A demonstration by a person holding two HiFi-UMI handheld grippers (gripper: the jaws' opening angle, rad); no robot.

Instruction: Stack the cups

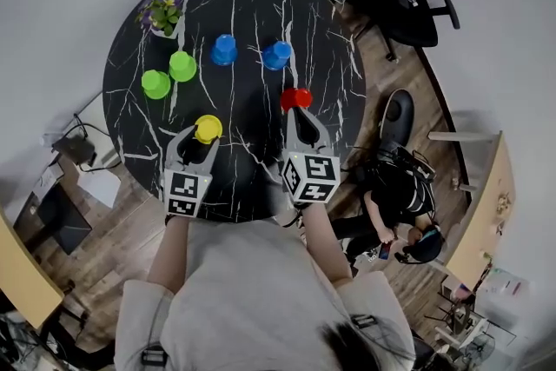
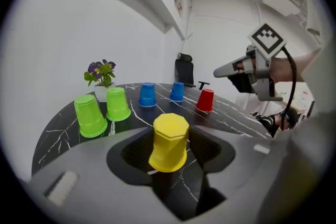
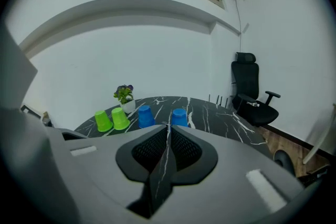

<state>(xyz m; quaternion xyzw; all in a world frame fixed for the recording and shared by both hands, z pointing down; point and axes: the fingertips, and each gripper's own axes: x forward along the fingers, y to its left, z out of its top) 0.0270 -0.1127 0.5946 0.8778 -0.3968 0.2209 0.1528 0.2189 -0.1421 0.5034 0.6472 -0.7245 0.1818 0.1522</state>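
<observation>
1. The left tool [image 1: 206,135] is at the lower left of the round black marble table [image 1: 252,4] in the head view, with the yellow cup [image 1: 208,129] between its jaws. The right tool [image 1: 296,112] is beside it at lower centre, its tips just below the red cup [image 1: 296,98].
2. Towards the top of the frame stand a blue cup [image 1: 224,49] and a second blue cup [image 1: 277,55]. To their left, a green cup [image 1: 182,66] and a second green cup [image 1: 156,84] stand just beside each other. All the cups are upside down. A potted plant [image 1: 161,11] sits at the upper left rim.
3. Bare marble lies between the yellow cup and the green pair, and between the red cup and the blue ones.
4. The yellow cup is near the table's lower edge, and the green cups are near the left rim. Off the table, a black office chair [image 1: 408,9] stands at the upper right and a person [image 1: 395,187] is low by the lower right rim.
5. The left tool's jaws are partly spread, pads against the yellow cup's sides, pinching it. The cup leans slightly. I cannot tell whether its rim rests on the table.
6. The right tool's jaws are pressed together with nothing between them. In the left gripper view it hangs above the table, clear of the red cup.
</observation>
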